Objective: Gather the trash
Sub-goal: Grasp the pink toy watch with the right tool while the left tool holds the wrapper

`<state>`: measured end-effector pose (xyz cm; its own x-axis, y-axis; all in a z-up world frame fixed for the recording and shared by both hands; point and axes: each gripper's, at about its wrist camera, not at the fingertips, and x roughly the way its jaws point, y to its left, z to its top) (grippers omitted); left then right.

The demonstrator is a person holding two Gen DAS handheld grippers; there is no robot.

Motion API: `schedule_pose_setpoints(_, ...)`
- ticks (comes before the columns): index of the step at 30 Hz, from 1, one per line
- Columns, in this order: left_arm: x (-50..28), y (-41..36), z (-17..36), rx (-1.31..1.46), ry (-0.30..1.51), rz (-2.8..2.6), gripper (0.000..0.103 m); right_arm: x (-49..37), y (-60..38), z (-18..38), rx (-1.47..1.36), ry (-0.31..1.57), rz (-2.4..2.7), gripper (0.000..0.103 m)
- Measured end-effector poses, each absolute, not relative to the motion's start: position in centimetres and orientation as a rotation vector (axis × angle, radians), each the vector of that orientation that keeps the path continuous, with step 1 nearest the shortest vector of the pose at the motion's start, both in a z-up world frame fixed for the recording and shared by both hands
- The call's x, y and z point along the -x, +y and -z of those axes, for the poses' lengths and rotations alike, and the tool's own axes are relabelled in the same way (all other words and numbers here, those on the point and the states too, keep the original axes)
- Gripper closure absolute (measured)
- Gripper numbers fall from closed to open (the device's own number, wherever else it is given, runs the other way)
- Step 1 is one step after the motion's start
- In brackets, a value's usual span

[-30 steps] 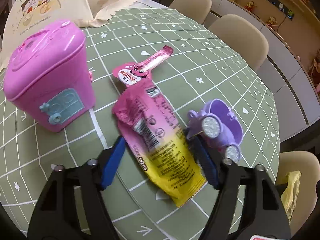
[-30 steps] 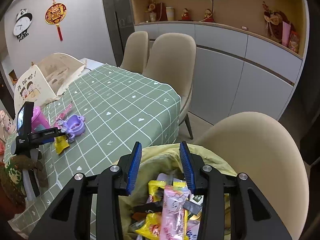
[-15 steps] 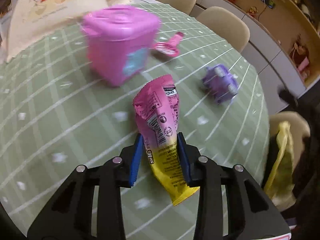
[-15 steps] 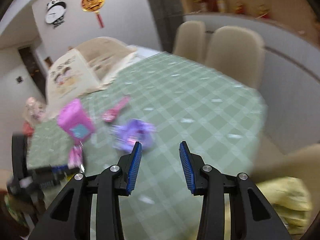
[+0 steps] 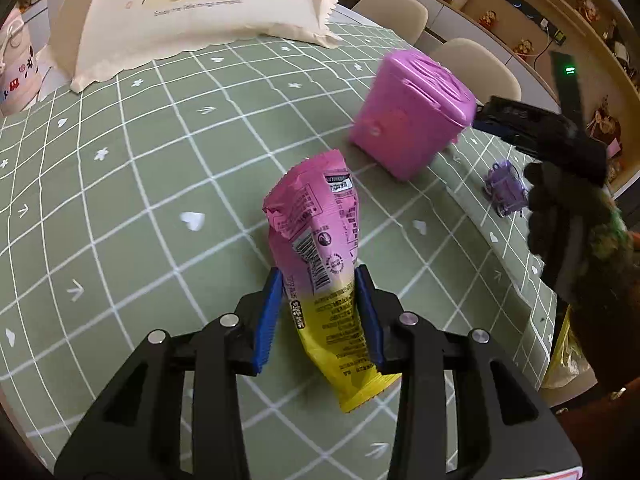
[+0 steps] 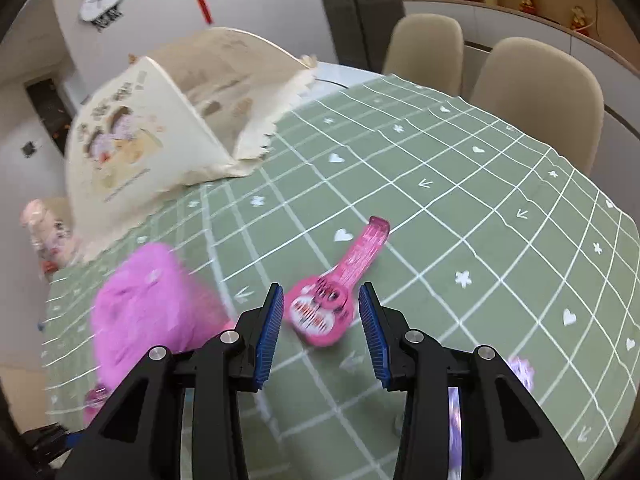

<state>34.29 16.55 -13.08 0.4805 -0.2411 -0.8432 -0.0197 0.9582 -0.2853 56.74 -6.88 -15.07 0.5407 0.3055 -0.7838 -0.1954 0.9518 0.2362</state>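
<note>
A pink-and-yellow snack wrapper (image 5: 316, 216) stands up off the green checked tablecloth (image 5: 160, 168), and my left gripper (image 5: 319, 276) is shut on its lower half, both blue pads pressing its sides. A pink guitar-shaped wrapper (image 6: 360, 256) lies flat on the cloth. My right gripper (image 6: 321, 294) hangs open just above it, and the wrapper's round end shows between the fingers without touching them. In the left wrist view the right gripper (image 5: 520, 124) reaches in behind the pink toy box (image 5: 412, 112).
The pink toy box (image 6: 148, 312) stands left of the right gripper. A purple toy car (image 5: 504, 192) sits near the table's edge. A yellow trash bag (image 5: 568, 348) hangs beyond that edge. A cream food cover (image 6: 152, 128) stands at the back, with beige chairs (image 6: 536, 96) behind.
My left gripper closed on the snack wrapper and lifted it off the cloth, swinging sideways. My right gripper left the yellow bag and came over the table to the guitar-shaped wrapper.
</note>
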Motion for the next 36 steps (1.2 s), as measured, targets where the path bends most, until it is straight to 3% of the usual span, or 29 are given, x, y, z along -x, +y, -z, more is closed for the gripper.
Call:
schedule_pose_setpoints(11,-35.7,20.3,14.0,0.346,1.063,0.174,0.068,-59.7,-6.5,17.9,-0.115,1.062,-0.254,0.067)
schedule_pose_setpoints(15,-36.2,19.8,14.1,0.355,1.065,0.210,0.067,-58.7,-6.0,17.3,-0.022,1.054,-0.287,0.092)
schedule_pose_setpoints(19,-36.5,19.0,14.1,0.370,1.065,0.238,0.067,-56.4,-6.9,16.2,0.025,1.052,-0.319,0.097)
schedule_pose_setpoints(29,-35.2,17.7,13.8,0.388,1.070,0.243,0.065,-51.2,-8.1,15.3,-0.047,1.010,-0.389,0.095)
schedule_pose_setpoints(32,-35.2,17.9,13.7,0.381,1.075,0.235,0.064,-51.4,-7.2,16.4,-0.072,0.988,-0.385,0.082)
schedule_pose_setpoints(36,-35.5,18.4,13.1,0.362,1.061,0.221,0.064,-51.8,-5.5,16.9,0.014,0.941,-0.375,0.076)
